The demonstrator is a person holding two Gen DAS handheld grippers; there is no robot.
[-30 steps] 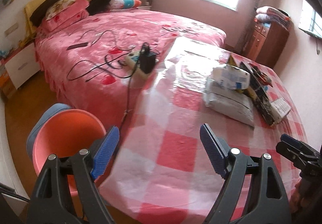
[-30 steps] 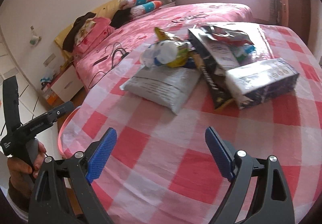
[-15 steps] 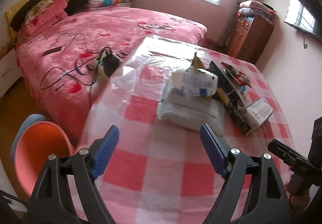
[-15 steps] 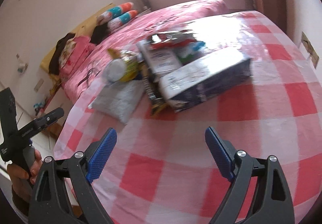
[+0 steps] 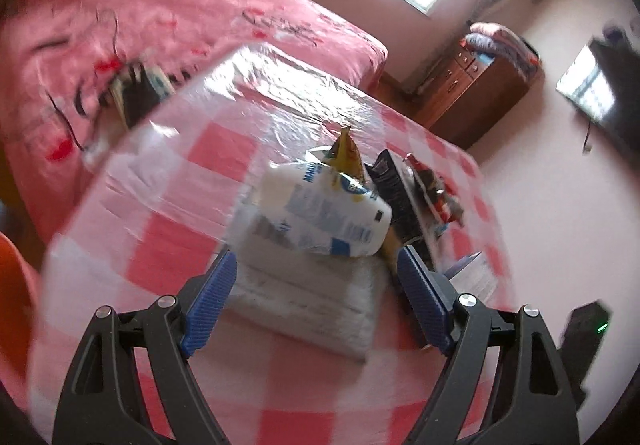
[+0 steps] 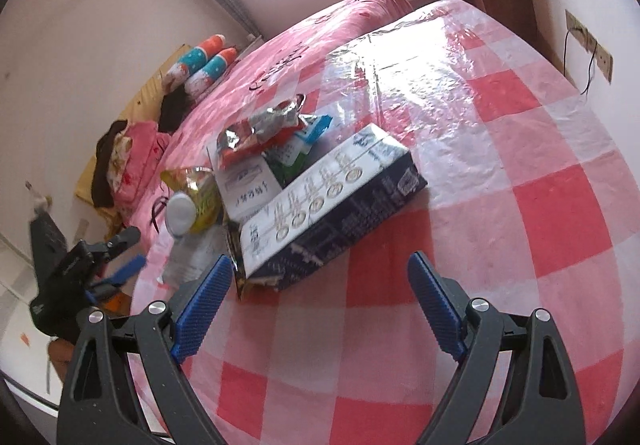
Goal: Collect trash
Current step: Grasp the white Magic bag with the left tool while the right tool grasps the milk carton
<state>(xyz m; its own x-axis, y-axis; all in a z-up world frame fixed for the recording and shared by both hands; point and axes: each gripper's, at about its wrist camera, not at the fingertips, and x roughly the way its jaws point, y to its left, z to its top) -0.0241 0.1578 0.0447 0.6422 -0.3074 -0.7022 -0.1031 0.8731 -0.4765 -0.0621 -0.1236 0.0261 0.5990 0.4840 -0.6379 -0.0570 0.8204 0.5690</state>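
Note:
A trash pile lies on the red-and-white checked table. In the left wrist view my left gripper is open and empty, its blue pads flanking a flat white packet, with a white-blue wrapper on top and a yellow bag behind. In the right wrist view my right gripper is open and empty, just short of a dark blue-and-white box. A red-silver snack bag and green-blue wrappers lie behind it. The left gripper also shows in the right wrist view.
A pink bed with cables and a power strip stands behind the table. An orange bin sits at the left edge. A wooden dresser stands by the far wall. A wall socket is at the right.
Both grippers have moved forward to the trash pile. The left now flanks the white packet; the right has swung toward the box. Both stay open.

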